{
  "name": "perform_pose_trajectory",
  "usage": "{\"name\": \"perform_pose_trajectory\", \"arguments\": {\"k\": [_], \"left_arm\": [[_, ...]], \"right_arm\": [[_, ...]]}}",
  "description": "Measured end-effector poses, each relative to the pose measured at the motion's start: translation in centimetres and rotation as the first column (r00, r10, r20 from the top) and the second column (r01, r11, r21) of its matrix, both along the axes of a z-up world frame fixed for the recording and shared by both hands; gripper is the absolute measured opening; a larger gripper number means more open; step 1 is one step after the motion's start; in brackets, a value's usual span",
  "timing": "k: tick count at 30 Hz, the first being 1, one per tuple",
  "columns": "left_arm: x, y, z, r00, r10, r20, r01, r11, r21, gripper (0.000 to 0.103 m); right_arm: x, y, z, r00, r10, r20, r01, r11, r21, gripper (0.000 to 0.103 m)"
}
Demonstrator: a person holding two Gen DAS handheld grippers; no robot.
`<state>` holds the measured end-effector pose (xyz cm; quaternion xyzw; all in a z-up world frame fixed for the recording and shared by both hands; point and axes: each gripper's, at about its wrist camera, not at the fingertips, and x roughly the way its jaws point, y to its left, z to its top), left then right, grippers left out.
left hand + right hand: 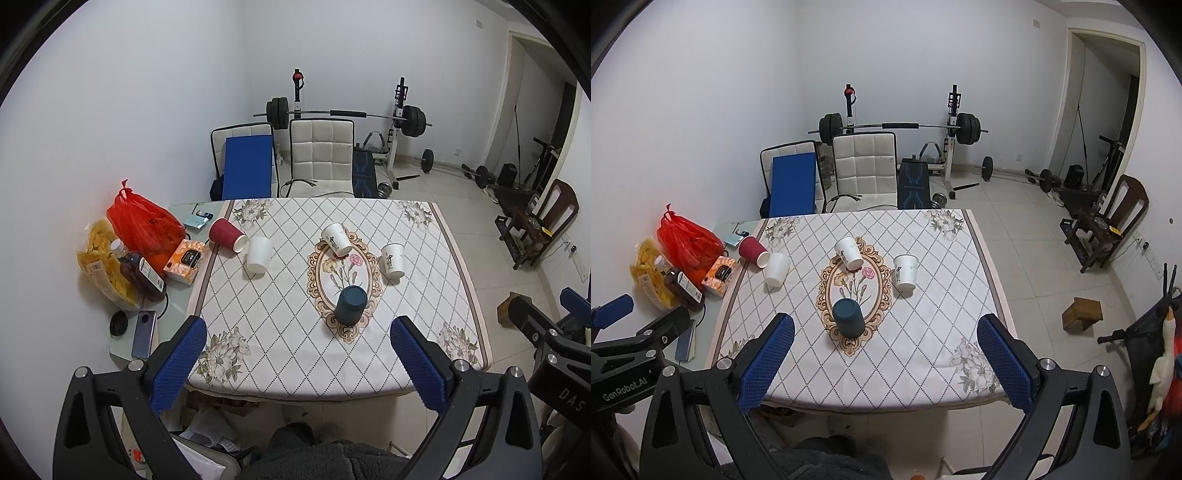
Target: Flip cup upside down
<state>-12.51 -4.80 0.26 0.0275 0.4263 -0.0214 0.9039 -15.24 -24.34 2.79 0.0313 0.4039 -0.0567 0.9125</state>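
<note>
A dark teal cup [351, 305] [848, 316] stands upside down on the oval flower motif of the tablecloth, nearest to me. Behind it two printed white paper cups [336, 239] [393, 260] stand upside down; they show in the right wrist view too [849, 252] [905, 273]. At the left a plain white cup [258, 254] [777, 270] stands upside down and a red ribbed cup [227, 235] [753, 251] lies on its side. My left gripper [298, 334] and right gripper [885, 330] are both open and empty, held above the table's near edge.
The table [458, 295] carries a diamond-pattern cloth. On its left glass strip lie a red plastic bag [144, 221], a snack bag, a brown bottle [142, 275], an orange box [185, 260] and a phone [144, 334]. Chairs, a barbell rack and a wooden chair [1108, 221] stand beyond.
</note>
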Motion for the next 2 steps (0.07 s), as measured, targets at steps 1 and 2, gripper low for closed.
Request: {"name": "perform_pose_trajectory", "arguments": {"k": [1, 2], "left_arm": [[0.08, 0.06, -0.01, 1.0, 0.0, -0.002, 0.0, 1.0, -0.001, 0.102], [0.09, 0.11, 0.08, 1.0, -0.001, -0.001, 0.001, 1.0, -0.001, 0.102]], "right_arm": [[-0.07, -0.09, -0.1, 1.0, 0.0, 0.001, 0.0, 1.0, 0.003, 0.101], [-0.02, -0.05, 0.0, 1.0, 0.0, 0.001, 0.0, 1.0, 0.002, 0.101]]}}
